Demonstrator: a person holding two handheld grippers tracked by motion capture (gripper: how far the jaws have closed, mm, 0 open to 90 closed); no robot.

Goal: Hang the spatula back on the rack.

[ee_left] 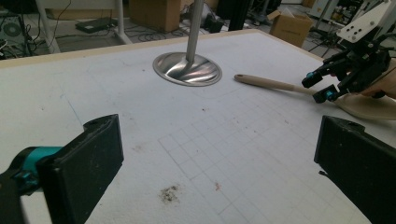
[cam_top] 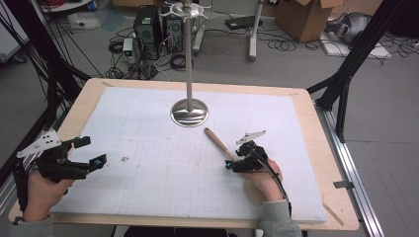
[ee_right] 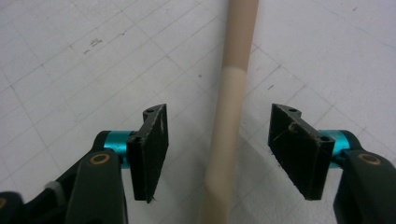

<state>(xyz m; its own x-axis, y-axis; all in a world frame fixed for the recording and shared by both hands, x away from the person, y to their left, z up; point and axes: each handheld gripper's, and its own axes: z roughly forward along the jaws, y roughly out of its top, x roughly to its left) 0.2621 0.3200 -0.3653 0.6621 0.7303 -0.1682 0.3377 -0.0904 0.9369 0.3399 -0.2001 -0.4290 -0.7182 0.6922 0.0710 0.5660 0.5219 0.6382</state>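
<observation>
While the left gripper (cam_top: 90,151) hovered with its jaws spread wide over the left side of the white gridded mat (cam_top: 148,163), gripping nothing, the right gripper (cam_top: 230,163) was set over the handle of a wooden spatula (cam_top: 217,139). Seen from the right gripper view, the beige handle (ee_right: 229,121) ran between the two black pads (ee_right: 152,149), with a clear gap on either side, so the jaws stood unclenched around it and touched nothing. That spatula lay flat on the mat, its handle end near the round base of the metal stand (cam_top: 189,112) and its blade (ee_left: 369,106) beneath the person's right hand (cam_top: 264,180). No brand, label or readable writing showed on the spatula, grippers or mat; only faint grid lines and a few dark smudges (ee_left: 169,193) marked the surface.
</observation>
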